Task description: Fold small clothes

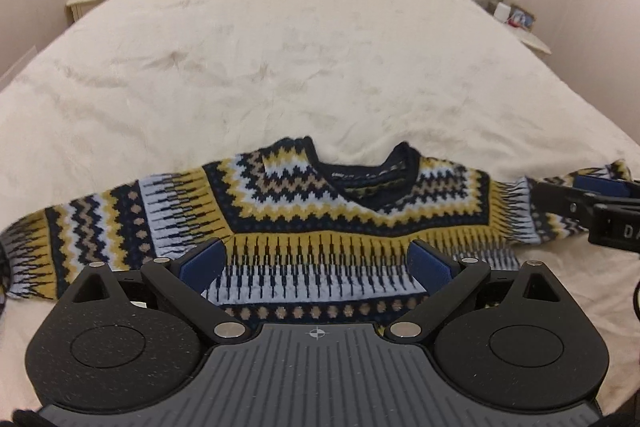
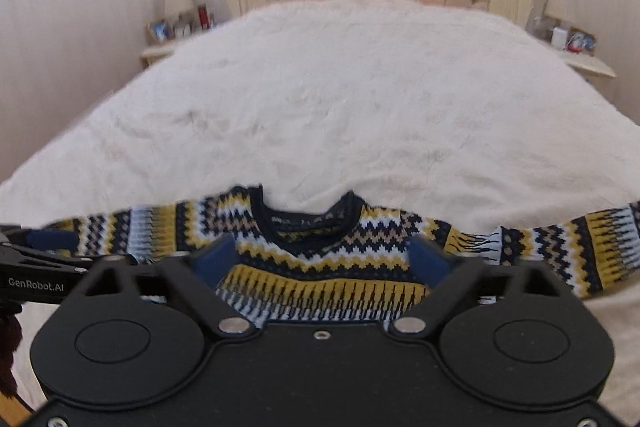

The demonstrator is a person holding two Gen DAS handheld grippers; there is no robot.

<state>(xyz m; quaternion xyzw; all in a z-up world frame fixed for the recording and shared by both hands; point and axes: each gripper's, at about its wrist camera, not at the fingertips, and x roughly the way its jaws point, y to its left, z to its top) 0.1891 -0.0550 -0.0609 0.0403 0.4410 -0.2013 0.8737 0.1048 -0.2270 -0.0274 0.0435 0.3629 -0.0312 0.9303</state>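
Lying flat on bedspread, 12 o'clock of both spread, empty grippers: patterned knit sweater; soft, limp, stretchy; pinch sleeve cuffs, fold inward

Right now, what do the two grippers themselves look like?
Both are matte black with blue pads. The left gripper has two round black housings, silver pivot pins and a grey ribbed plate with a small crosshair mark. The right gripper has the same housings and pins but a plain black plate. White lettering "GenRobot.AI" shows on the left one's side in the right view.
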